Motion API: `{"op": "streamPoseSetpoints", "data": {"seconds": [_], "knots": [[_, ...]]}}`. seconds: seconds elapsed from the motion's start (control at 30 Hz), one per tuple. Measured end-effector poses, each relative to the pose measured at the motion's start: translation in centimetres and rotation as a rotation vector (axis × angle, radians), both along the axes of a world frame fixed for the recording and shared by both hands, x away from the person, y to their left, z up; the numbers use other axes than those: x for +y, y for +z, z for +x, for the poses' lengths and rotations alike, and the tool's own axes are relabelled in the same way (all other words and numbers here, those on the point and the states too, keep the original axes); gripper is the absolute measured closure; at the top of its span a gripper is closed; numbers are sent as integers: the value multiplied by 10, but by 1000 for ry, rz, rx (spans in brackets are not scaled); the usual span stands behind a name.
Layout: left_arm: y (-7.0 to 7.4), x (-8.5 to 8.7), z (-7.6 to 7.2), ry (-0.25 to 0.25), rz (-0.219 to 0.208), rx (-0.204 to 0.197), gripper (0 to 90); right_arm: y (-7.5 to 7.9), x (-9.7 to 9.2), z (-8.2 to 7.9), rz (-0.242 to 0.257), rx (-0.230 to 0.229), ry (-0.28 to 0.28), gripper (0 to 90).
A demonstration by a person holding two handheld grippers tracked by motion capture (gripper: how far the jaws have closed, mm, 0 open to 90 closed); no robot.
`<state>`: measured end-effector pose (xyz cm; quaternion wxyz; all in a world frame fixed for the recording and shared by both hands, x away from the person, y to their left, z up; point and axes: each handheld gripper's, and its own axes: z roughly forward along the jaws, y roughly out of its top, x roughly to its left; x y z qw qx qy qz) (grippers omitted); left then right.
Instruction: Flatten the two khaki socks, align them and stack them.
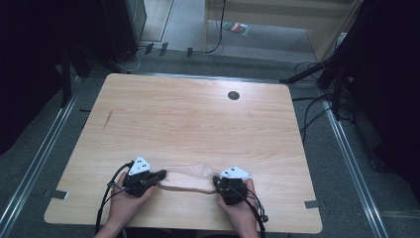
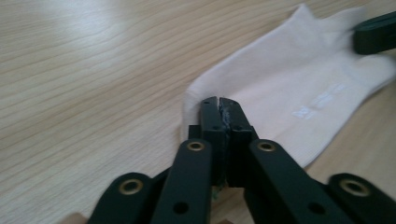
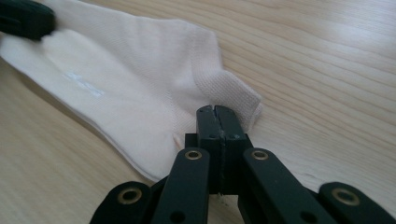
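Observation:
A pale, off-white sock (image 1: pixel 185 178) lies flat on the wooden table (image 1: pixel 198 124) near its front edge, between my two hands. My left gripper (image 1: pixel 161 175) is shut on the sock's left end; in the left gripper view its jaws (image 2: pixel 218 103) pinch the rounded toe edge of the sock (image 2: pixel 289 84). My right gripper (image 1: pixel 216 181) is shut on the right end; in the right gripper view the jaws (image 3: pixel 215 111) close on the ribbed cuff of the sock (image 3: pixel 130 88). Each gripper view shows the other gripper's tip at the sock's far end.
A small dark round hole (image 1: pixel 233 95) sits near the table's back edge, and a thin dark mark (image 1: pixel 108 119) lies at the left. Cables (image 1: pixel 312 106) trail on the grey floor to the right, beside dark stands.

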<state>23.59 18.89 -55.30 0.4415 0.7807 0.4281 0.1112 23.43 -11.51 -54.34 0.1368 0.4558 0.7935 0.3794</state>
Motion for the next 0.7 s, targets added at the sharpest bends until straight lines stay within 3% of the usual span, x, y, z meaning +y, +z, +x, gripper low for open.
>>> {"op": "streamPoseSetpoints", "data": {"seconds": [0.03, 0.1, 0.17, 0.27, 0.33, 0.37, 0.47, 0.53, 0.63, 0.7], "knots": [[2, 4, -2, -2, -67, -9, 785, 2, -1, -2, 16, -18, -7, 900], [6, 9, -2, -1, -131, -8, 748, 10, -2, -8, 72, -47, 9, 900], [12, 12, 0, 9, -144, -15, 795, 18, 3, -13, 95, -66, 22, 900], [12, 8, 8, 9, -113, 19, 900, 24, 27, -19, 151, -35, 81, 900], [10, 4, 15, 7, -105, 33, 900, 19, 51, -20, 120, -28, 137, 900], [10, 2, 18, 9, -80, 35, 900, 16, 62, -20, 108, -33, 162, 900], [10, -3, 24, 20, -40, 48, 900, 6, 89, -11, 75, -32, 184, 900], [8, -5, 26, 31, -20, 62, 900, 0, 97, -4, 83, -2, 188, 900], [3, -7, 26, 31, 20, 74, 900, -6, 104, -2, 54, 18, 208, 900], [1, -4, 27, 38, 2, 82, 900, -6, 103, -5, 33, 4, 230, 900]]}}
